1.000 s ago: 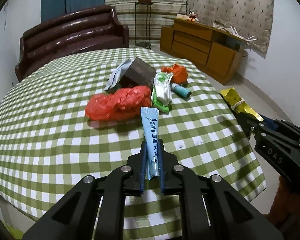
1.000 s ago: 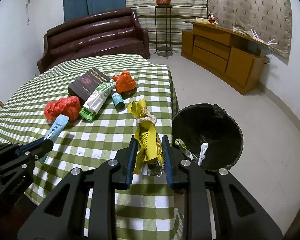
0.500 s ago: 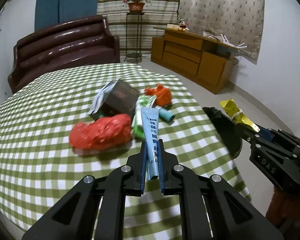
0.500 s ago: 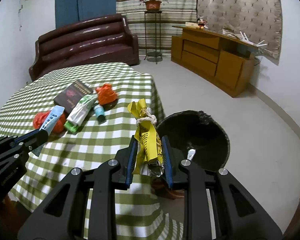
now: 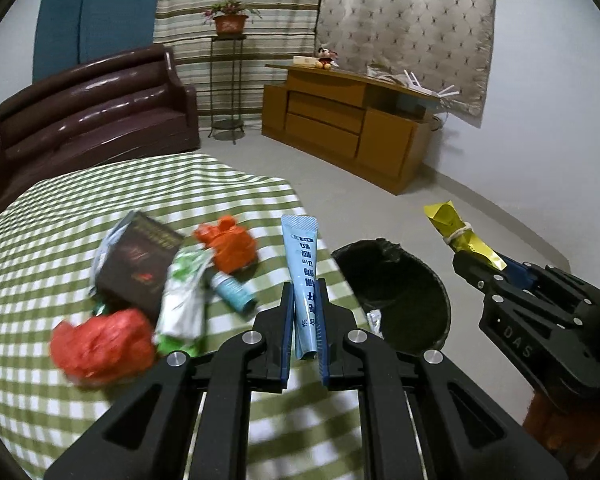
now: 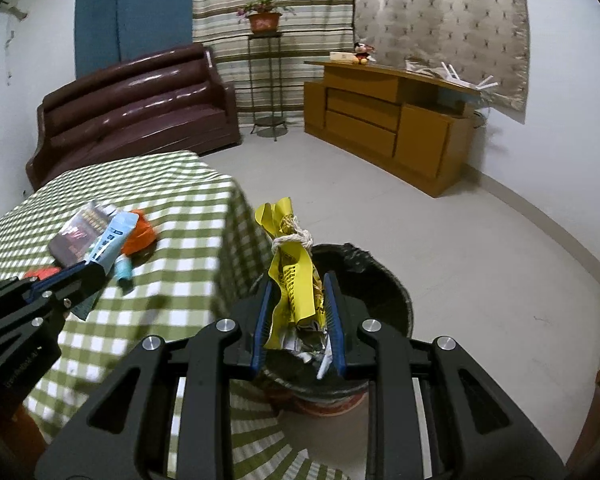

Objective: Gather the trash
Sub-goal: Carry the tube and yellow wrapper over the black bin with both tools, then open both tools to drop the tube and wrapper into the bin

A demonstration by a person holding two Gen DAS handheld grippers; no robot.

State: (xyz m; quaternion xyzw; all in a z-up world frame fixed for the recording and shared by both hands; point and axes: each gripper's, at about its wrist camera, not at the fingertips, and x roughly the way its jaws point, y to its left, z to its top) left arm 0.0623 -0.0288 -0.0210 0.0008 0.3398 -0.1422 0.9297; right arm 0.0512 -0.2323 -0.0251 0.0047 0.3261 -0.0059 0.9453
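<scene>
- My right claw (image 6: 298, 312) is clenched on the yellow wrapper (image 6: 294, 276), a crumpled strip knotted with pale string. Its long axis runs straight out along the fingers, the knotted end farthest from me.
- The black bin (image 6: 380, 280) sits directly beyond and below that claw, on the floor just off the bench's (image 6: 180, 240) edge. In the right wrist view its rim shows on both sides of the fingers, with scraps already in it underneath them. I judge this load is over the mouth, or very nearly.
- My left claw (image 5: 305, 320) is clamped on the light blue tube (image 5: 302, 272), which stands out along the fingers with its flat crimped end away from me.
- From the left claw the bin (image 5: 396, 292) lies ahead and off to the right, its near rim just beside the right fingertip. The claw itself hangs over the bench's checked cloth (image 5: 60, 220), so the tube is not above the opening.
- So the right hand is the nearer one. I'd let the wrapper go first, then swing the left claw to the right over the rim.
- More rubbish remains on the bench, ahead and left of the left claw: a red bag (image 5: 100, 344), an orange bag (image 5: 228, 244), a green-and-white packet (image 5: 182, 300), a small teal bottle (image 5: 234, 292) and a dark book (image 5: 140, 264).
</scene>
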